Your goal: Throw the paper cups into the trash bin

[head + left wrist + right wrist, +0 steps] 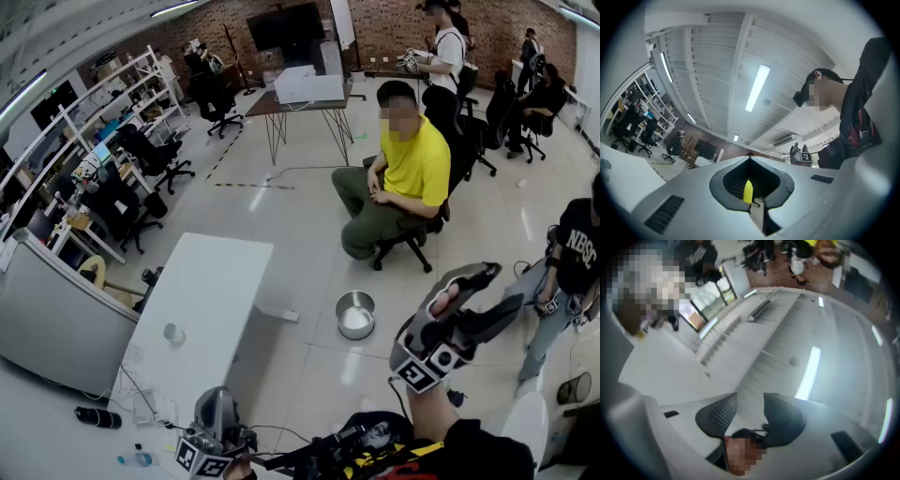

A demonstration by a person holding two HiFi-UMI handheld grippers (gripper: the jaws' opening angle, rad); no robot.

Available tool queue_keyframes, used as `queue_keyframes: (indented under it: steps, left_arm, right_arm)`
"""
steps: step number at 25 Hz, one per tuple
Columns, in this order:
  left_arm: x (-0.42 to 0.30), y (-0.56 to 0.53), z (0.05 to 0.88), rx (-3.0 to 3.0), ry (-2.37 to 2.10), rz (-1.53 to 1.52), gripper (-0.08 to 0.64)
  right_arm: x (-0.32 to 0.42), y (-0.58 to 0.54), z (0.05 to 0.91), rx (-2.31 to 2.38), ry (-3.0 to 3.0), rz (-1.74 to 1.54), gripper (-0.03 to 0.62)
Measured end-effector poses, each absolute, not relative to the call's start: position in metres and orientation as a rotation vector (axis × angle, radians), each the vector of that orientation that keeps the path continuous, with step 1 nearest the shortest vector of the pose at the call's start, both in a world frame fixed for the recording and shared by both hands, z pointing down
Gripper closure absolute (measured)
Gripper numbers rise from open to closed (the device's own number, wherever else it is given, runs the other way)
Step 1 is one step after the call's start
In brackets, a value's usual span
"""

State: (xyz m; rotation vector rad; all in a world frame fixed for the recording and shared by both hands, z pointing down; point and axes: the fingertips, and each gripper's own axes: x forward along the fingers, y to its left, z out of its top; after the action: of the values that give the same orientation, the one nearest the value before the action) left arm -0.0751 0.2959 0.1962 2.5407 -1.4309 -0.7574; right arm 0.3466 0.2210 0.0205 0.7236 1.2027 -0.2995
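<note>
A small paper cup (173,333) stands on the white table (211,281), toward its near left part. The round metal trash bin (355,314) sits on the floor right of the table, with something white inside. My left gripper (217,405) is low at the table's near end and points up at the ceiling; its tips (750,159) meet, with nothing held. My right gripper (495,295) is raised right of the bin, well off the table. Its jaws (750,404) stand apart facing the ceiling, with no cup between them.
A person in a yellow shirt (412,164) sits on a chair just beyond the bin. Another person (572,272) stands at the right edge. Office chairs and shelves (103,159) line the left side; a desk (305,94) stands further back.
</note>
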Motion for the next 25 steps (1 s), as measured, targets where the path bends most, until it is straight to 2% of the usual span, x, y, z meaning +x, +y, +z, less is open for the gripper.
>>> queue_keyframes:
  steps: [5,8,9,12,15,17,20,22,25]
  left_arm:
    - [-0.078,0.3,0.175,2.578,-1.338,-0.838,0.557]
    - [-0.077,0.309,0.174,2.59,-1.312,-0.866,0.557]
    - [-0.078,0.311,0.174,2.594,-1.324,-0.867,0.557]
    - [-0.09,0.317,0.174,2.632,-1.453,-0.819,0.557]
    - [-0.106,0.321,0.179,2.646,-1.605,-0.703,0.557]
    - [-0.114,0.321,0.185,2.628,-1.665,-0.629,0.557]
    - [-0.122,0.318,0.207,2.573,-1.718,-0.467,0.557]
    - [-0.123,0.315,0.221,2.545,-1.766,-0.345,0.557]
    - [-0.116,0.311,0.236,2.525,-1.781,-0.264,0.557]
  right_arm:
    - [0.366,0.285,-0.019,1.113,1.013,-0.022,0.411]
    - [0.378,0.34,-0.038,1.217,1.029,0.159,0.58]
    - [0.378,0.361,-0.043,1.201,1.086,0.242,0.584]
    - [0.349,0.404,-0.06,0.938,1.434,0.472,0.584]
    - [0.278,0.367,-0.06,0.367,1.948,0.571,0.584]
    - [0.219,0.3,-0.024,-0.103,2.325,0.586,0.584]
    - [0.148,0.214,0.091,-0.684,2.833,0.561,0.584]
    - [0.12,0.195,0.173,-0.861,3.074,0.392,0.585]
    - [0.095,0.204,0.241,-0.822,3.174,0.092,0.586]
